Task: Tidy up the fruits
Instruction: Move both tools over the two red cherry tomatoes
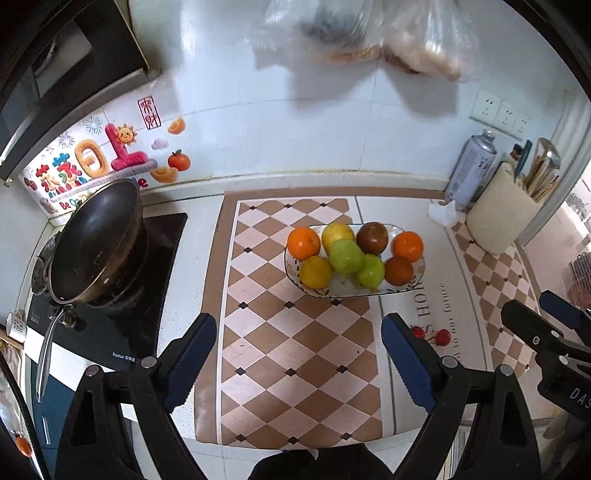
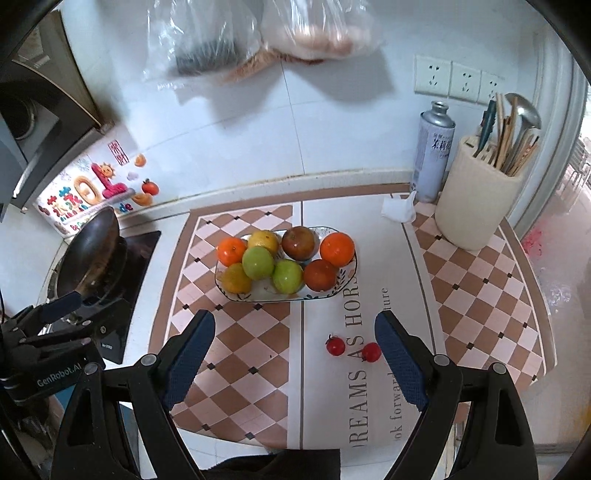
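A patterned plate (image 1: 369,291) (image 2: 332,293) on the checkered counter mat holds several fruits: oranges (image 1: 303,243) (image 2: 337,249), yellow citrus (image 1: 315,271) (image 2: 236,278), two green apples (image 1: 346,256) (image 2: 258,262) and a dark red-brown fruit (image 1: 372,238) (image 2: 299,243). Two small cherry tomatoes (image 1: 442,336) (image 2: 335,346) lie loose on the mat in front of the plate. My left gripper (image 1: 298,360) is open and empty, above the mat short of the plate. My right gripper (image 2: 294,363) is open and empty, with the tomatoes between its fingers' line of sight.
A black wok (image 1: 98,240) (image 2: 88,251) sits on the induction stove at left. A beige utensil holder (image 2: 476,206) (image 1: 502,218), a spray can (image 2: 434,151) and crumpled tissue (image 2: 399,208) stand at back right. Plastic bags (image 2: 258,33) hang on the tiled wall.
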A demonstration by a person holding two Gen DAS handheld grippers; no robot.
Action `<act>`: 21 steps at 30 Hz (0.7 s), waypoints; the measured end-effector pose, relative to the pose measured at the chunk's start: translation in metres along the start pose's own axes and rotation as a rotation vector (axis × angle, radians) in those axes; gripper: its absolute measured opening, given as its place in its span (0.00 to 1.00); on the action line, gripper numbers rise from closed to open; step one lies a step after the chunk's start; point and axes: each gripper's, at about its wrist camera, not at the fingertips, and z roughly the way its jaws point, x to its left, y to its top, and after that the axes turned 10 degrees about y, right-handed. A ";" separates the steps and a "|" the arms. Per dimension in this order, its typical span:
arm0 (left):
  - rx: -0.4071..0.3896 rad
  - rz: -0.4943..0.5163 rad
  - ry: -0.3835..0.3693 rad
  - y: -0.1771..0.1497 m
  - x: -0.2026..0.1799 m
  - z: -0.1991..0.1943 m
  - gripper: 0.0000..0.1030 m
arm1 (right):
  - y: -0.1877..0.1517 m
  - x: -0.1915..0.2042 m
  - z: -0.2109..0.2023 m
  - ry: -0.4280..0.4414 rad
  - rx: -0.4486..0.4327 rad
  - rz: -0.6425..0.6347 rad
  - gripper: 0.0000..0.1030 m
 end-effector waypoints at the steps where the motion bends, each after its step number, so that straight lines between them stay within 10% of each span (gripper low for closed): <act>1: -0.008 -0.002 -0.003 -0.002 0.001 -0.005 0.89 | -0.002 0.002 -0.005 0.001 -0.007 0.000 0.88; 15: 0.028 -0.029 -0.058 -0.009 -0.014 0.002 0.89 | -0.010 -0.012 -0.015 0.072 -0.037 0.063 0.95; 21: 0.052 -0.005 0.054 -0.001 -0.045 0.040 1.00 | -0.004 -0.070 0.047 0.062 0.074 0.062 0.95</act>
